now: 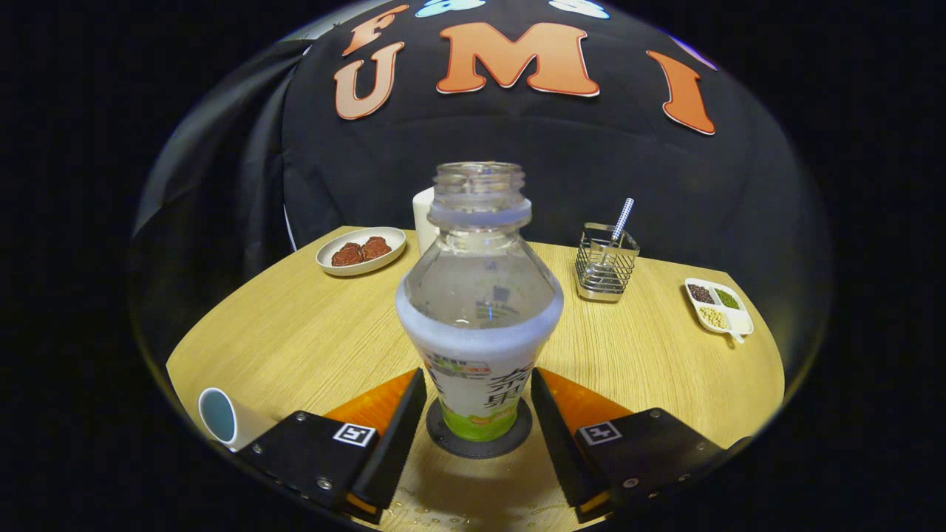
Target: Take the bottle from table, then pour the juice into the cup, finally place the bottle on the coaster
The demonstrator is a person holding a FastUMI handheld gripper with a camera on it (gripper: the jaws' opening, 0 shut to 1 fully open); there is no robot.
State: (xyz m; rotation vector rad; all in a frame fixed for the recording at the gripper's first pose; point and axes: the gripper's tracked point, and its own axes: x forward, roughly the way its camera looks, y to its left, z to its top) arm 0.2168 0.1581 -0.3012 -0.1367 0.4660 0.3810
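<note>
A clear plastic bottle (479,295) with no cap and a white and green label stands upright on a dark round coaster (479,443) on the wooden table. My gripper (479,377) is shut on the bottle: both fingertips meet the labelled lower part, one on each side, with no gap showing. The bottle looks almost empty. A white cup (219,415) with a blue inside sits at the table's near edge, beside and outside the left finger.
Beyond the bottle stand a white plate with brown food (361,250), a white roll (423,218), a wire holder with a straw (606,267) and a small divided dish of beans (718,304). Water drops (436,510) lie on the table between the finger bases.
</note>
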